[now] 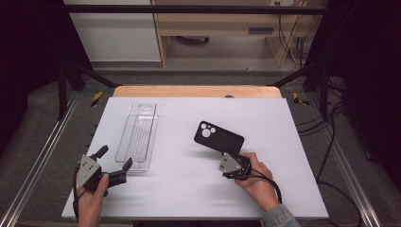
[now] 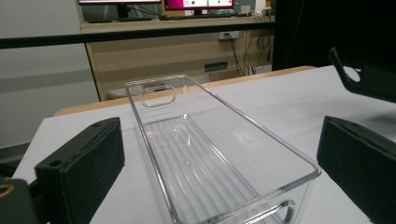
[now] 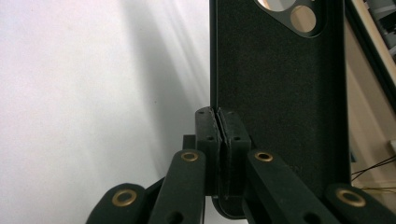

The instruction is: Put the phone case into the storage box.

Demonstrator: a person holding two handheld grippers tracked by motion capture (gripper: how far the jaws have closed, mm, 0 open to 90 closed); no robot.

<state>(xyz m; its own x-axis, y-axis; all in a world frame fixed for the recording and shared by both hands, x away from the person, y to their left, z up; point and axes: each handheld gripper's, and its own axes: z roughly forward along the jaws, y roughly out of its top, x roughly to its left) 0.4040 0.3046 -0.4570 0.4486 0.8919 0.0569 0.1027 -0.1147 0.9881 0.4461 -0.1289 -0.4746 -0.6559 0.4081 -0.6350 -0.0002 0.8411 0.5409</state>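
We are pinching the black phone case (image 1: pixel 218 136) by its near edge in the right gripper (image 1: pixel 232 161), lifted just right of centre; we are judging it best to keep it level and carry it left over the clear tray (image 1: pixel 137 137). The left gripper (image 1: pixel 115 166) is waiting spread at the tray's near end; the white table (image 1: pixel 283 179) is sitting before a wooden desk (image 1: pixel 213 23), cables trailing at the right.

One clear plastic tray (image 1: pixel 137 137), one black phone case (image 1: pixel 219 136), two grippers.
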